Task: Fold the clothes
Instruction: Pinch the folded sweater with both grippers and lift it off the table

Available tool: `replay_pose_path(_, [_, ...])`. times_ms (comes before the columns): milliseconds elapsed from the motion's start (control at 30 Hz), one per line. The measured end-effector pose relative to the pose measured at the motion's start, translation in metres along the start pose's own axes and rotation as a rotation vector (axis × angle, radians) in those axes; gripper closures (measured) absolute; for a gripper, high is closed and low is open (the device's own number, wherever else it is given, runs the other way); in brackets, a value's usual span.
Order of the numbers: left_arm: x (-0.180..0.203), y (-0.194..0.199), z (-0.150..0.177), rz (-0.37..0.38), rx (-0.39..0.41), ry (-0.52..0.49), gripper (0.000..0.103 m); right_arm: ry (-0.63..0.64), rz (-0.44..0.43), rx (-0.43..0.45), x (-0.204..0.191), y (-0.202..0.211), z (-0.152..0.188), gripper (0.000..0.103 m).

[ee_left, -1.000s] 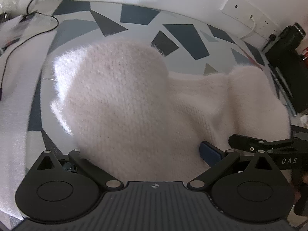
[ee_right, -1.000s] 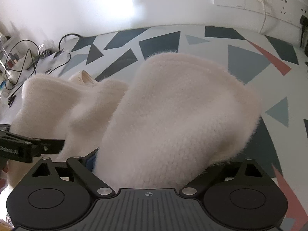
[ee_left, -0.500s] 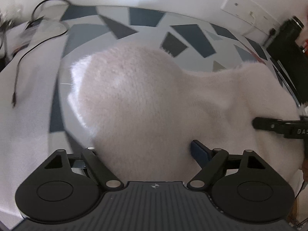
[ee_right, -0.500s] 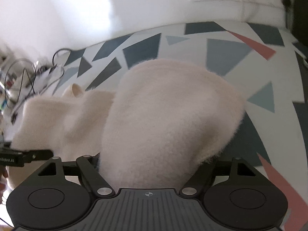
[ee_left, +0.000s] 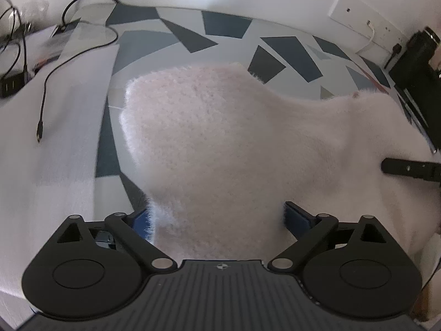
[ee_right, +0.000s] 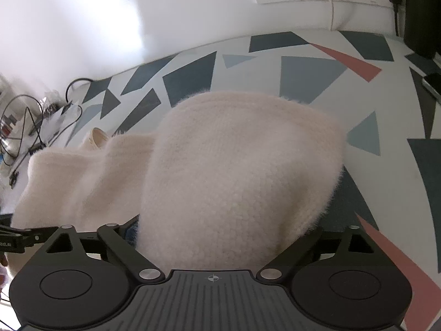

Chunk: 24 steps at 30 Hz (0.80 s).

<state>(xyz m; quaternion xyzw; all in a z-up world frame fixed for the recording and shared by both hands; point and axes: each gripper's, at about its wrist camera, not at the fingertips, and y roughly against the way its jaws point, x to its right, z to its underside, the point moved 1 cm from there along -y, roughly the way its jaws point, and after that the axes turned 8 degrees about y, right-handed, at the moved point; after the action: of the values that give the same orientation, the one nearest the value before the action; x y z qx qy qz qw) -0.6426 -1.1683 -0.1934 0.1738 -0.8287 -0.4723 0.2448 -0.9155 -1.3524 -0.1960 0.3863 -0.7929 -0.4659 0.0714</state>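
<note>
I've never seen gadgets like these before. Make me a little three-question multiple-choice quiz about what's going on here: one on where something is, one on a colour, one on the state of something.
1. Where does the loose black cable lie, seen from the left wrist?
A. left of the sweater
B. on top of the sweater
C. right of the sweater

2. What colour is the fluffy sweater?
A. navy
B. cream
C. red

3. What is the right gripper doing?
A. hanging open and empty
B. holding the cable
C. closed on sweater fabric

Answers:
1. A, the cable lies on the white surface, left of the knit.
2. B, the knit is pale cream against the triangle-patterned tabletop.
3. C, fabric bunches up between its fingers, as with the left gripper.
</note>
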Motion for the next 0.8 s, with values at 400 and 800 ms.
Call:
replay_pose_path(400, [0.006, 0.004, -0.004, 0.117, -0.045, 0.029, 0.065, 0.023, -0.075, 0.002, -0.014, 0.002, 0.002, 0.056])
replay_pose_path(800, [0.006, 0.004, -0.002, 0.115, -0.027, 0.063, 0.062, 0.069, -0.052, 0.009, -0.027, -0.004, 0.005, 0.034])
